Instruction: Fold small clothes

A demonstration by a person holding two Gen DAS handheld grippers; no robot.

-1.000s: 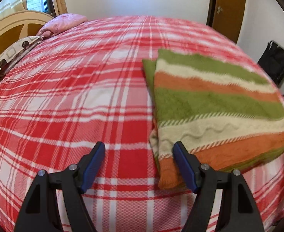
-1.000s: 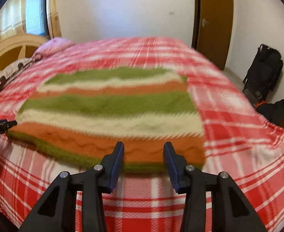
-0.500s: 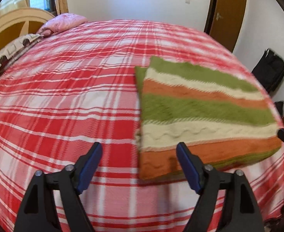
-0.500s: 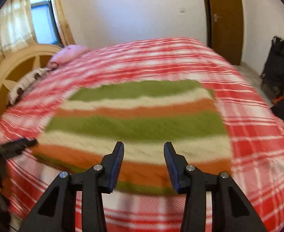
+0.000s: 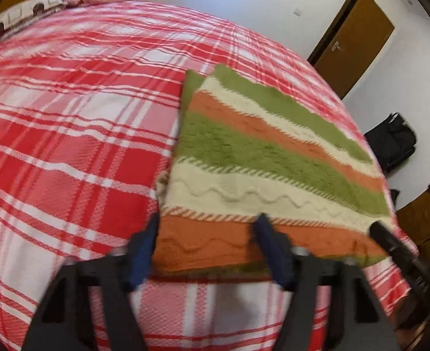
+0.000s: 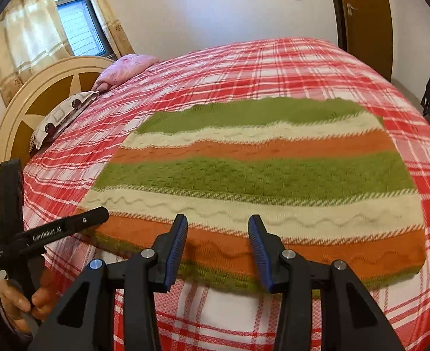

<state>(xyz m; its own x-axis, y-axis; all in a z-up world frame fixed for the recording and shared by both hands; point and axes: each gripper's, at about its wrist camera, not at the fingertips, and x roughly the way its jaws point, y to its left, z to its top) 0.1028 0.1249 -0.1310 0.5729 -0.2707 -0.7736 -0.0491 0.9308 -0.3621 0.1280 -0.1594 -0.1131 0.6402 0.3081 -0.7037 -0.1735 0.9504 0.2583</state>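
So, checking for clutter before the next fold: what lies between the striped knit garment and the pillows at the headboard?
Only bare red plaid bedspread between garment and pillows, in the right wrist view.

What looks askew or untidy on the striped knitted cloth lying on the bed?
At the left edge of the green, cream and orange striped knitted cloth, a lower layer sticks out past the top layer, so the fold's edges do not line up.
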